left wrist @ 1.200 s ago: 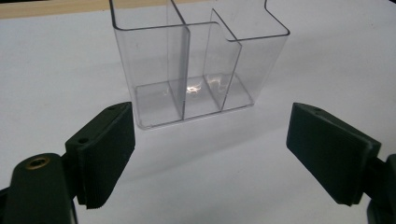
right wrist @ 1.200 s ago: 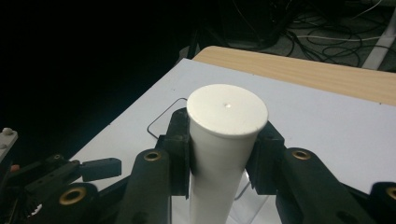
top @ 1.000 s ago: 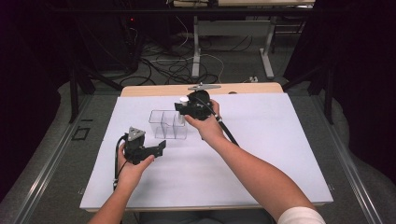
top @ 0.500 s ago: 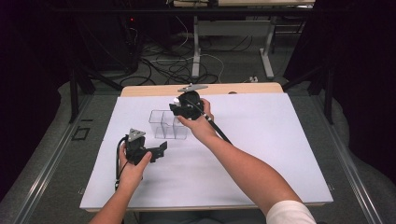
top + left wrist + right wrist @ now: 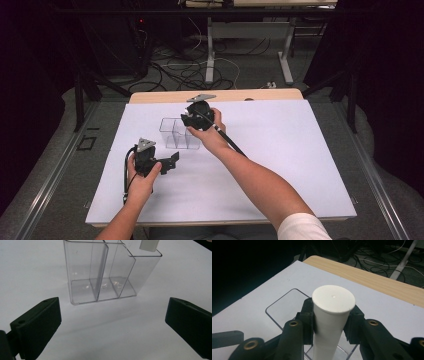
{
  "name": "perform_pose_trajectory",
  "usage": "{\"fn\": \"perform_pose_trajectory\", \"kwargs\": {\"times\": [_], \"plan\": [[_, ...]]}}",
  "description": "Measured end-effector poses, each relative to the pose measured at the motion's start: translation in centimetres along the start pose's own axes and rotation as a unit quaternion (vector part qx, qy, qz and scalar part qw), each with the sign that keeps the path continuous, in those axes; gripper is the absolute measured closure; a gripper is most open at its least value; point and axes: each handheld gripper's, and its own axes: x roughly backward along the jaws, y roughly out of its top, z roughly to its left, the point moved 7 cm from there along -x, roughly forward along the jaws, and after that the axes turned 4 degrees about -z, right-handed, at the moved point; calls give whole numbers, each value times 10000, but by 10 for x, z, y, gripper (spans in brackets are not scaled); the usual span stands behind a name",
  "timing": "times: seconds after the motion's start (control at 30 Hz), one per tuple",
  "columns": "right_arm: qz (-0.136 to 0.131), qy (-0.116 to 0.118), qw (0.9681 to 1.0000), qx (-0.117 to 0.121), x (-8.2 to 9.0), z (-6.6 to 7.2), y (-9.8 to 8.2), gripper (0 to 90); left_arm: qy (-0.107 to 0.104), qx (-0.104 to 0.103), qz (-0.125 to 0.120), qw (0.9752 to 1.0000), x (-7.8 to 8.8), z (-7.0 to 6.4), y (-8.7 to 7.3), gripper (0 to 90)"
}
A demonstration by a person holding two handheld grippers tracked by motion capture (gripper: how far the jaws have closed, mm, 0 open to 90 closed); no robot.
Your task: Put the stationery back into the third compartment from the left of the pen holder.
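A clear plastic organizer (image 5: 175, 134) with several compartments stands on the white sheet (image 5: 280, 150). My right gripper (image 5: 192, 119) hangs just above its right end, shut on a white round tube (image 5: 333, 297). The tube points down into a compartment of the organizer (image 5: 277, 312), and its flat end (image 5: 148, 244) shows at the organizer's top rim (image 5: 105, 272) in the left gripper view. My left gripper (image 5: 172, 161) rests low on the sheet in front of the organizer, aimed at it. The left gripper (image 5: 112, 305) has its jaws wide apart with nothing between them.
The white sheet covers most of a wooden table (image 5: 150, 96), whose bare edge shows at the back. Beyond it are table legs (image 5: 210, 55) and cables (image 5: 175, 70) on a dark floor. The person's right forearm (image 5: 260, 180) crosses the sheet's middle.
The right hand has carried the white tube left and down, from beside the organizer to just above its right end. The left hand has kept still.
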Motion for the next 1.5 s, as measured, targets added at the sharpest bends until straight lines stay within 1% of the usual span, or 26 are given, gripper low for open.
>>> {"fn": "perform_pose_trajectory", "kwargs": {"times": [0.03,0.07,0.1,0.13,0.17,0.23,0.27,0.3,0.37,0.53,0.57,0.6,0.7,0.93,1.0,1.07,1.1,1.2,1.27,1.3,1.33,1.37,1.5], "plan": [[-3,7,10000,-22,-1,0,0,658,-3,6,1,10000,0,0,0,3],[90,-19,10000,-16,-1,0,-1,658,-1,7,4,10000,0,0,0,3],[4,-13,10000,-11,-3,0,-1,658,2,5,6,10000,0,0,0,3],[2,-3,10000,-9,-3,0,-2,658,-4,6,9,10000,0,0,0,3],[51,-13,10000,-25,-4,0,-2,658,-7,4,12,10000,0,0,0,3],[51,-34,10000,-1,-5,-1,-3,658,-5,-5,14,10000,0,0,0,3],[114,-66,9999,-4,-5,-1,-4,657,-6,-4,13,10000,0,0,0,3],[56,-61,10000,-25,-6,-1,-4,657,-5,-2,11,10000,0,0,0,3],[27,-65,10000,-6,-6,-1,-4,657,-13,-1,10,10000,0,0,0,3],[30,-93,9999,39,-6,-1,-3,657,-16,12,6,10000,0,-1,0,3],[25,-103,9999,12,-6,-1,-3,657,-17,12,9,10000,0,0,0,3],[95,-125,9999,19,-5,-2,-3,657,-17,10,9,10000,0,0,0,3],[9,-122,9999,28,-8,-4,-3,656,-17,20,9,10000,0,0,0,3],[43,-152,9999,25,-10,-5,-5,657,-19,24,10,10000,0,0,0,3],[96,-144,9998,25,-10,-4,-7,656,-21,23,16,10000,0,0,0,3],[103,-146,9998,78,-10,-3,-8,653,-21,25,18,10000,-1,0,0,3],[134,-167,9997,95,-10,-3,-8,648,-22,23,18,10000,-1,0,0,3],[122,-160,9997,102,-8,-2,-8,585,-16,24,16,10000,0,0,0,3],[90,-146,9998,76,-7,-2,-7,550,-11,25,14,10000,0,0,0,3],[29,-105,9999,68,-6,-2,-5,531,-10,26,8,10000,0,1,0,3],[66,-109,9999,39,-4,-2,-5,517,-2,29,13,10000,0,1,0,3],[41,-101,9999,36,-2,-2,-4,504,2,35,-15,10000,-1,1,0,3],[75,-48,10000,28,8,-2,-3,416,2,32,12,10000,0,2,0,3]]}}
